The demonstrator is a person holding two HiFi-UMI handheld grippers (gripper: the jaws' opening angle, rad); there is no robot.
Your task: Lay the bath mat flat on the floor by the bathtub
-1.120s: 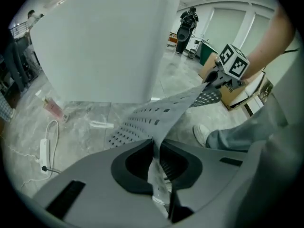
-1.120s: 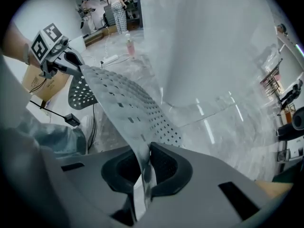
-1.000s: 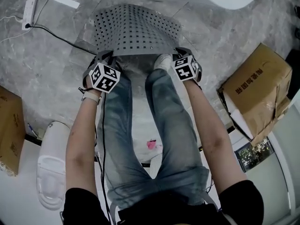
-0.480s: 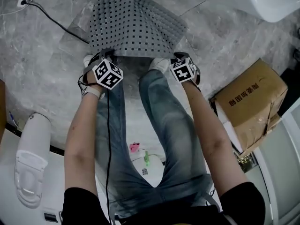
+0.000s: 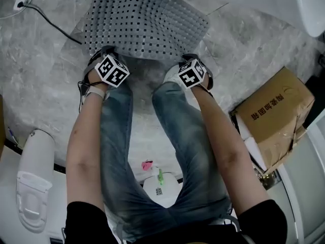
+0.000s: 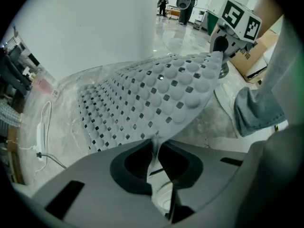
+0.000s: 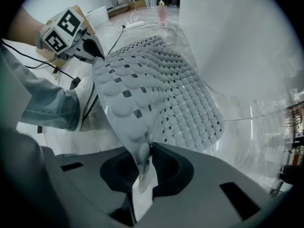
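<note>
Evidently soft, light and floppy, the perforated bath mat [image 5: 144,19] sags between its near corners, the sensible holds: the left claw [image 6: 155,151] clamps one, the right claw [image 7: 142,163], jaws just easing apart, pinches the other. Its far edge meets the floor [image 5: 40,85] by the bathtub [image 5: 311,4]. Chinese print on the cardboard box [image 5: 271,113] is unreadable.

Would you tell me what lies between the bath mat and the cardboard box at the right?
Nothing: the head view shows only bare grey marble floor between the bath mat and the cardboard box.
</note>
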